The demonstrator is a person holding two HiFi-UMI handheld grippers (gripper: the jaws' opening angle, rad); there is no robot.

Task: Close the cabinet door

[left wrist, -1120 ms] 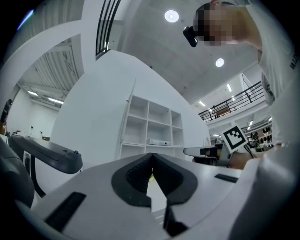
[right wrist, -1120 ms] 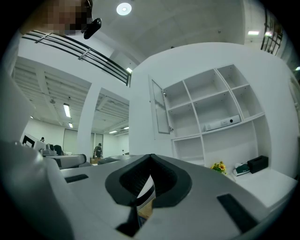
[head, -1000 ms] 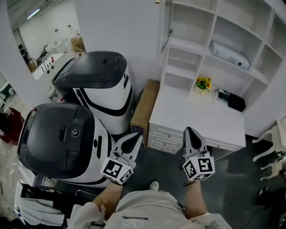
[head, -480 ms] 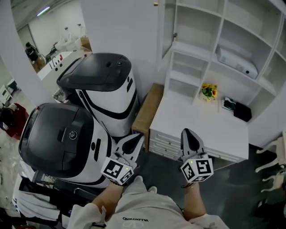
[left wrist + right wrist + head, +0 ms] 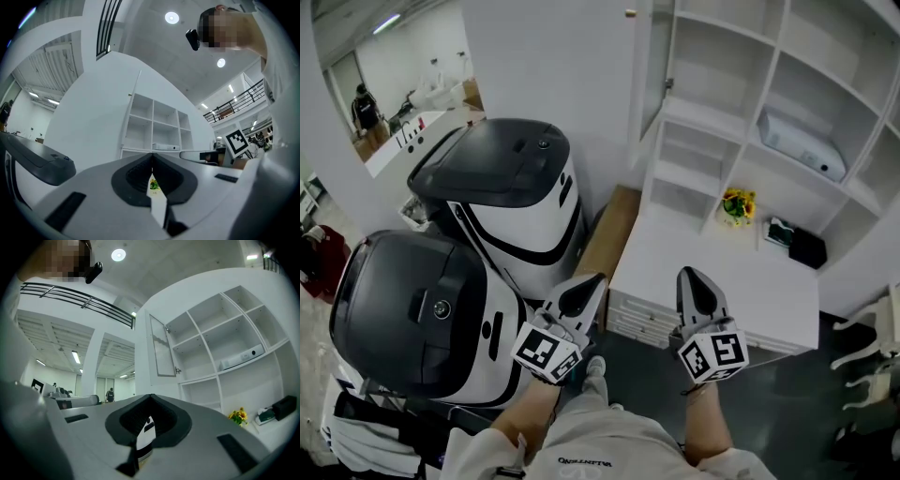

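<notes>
Head view: cabinet door [image 5: 652, 84] stands swung open at the shelving's upper left, well apart from both tools. Left hand-held gripper [image 5: 592, 281] and right hand-held gripper [image 5: 689, 277] have jaws together and empty, low before the desk [image 5: 722, 272]. Best bet: reach up, press on the door's outer face near its free edge, and push steadily until it seats.

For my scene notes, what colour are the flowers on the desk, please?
The flowers are yellow; clearest in the right gripper view.

Two grippers [image 5: 596, 278] [image 5: 689, 273], two black-topped machines [image 5: 502, 187] [image 5: 403, 309], one cabinet [image 5: 741, 131], one door [image 5: 654, 75], one flower bunch [image 5: 734, 204], one cardboard box [image 5: 605, 234].
</notes>
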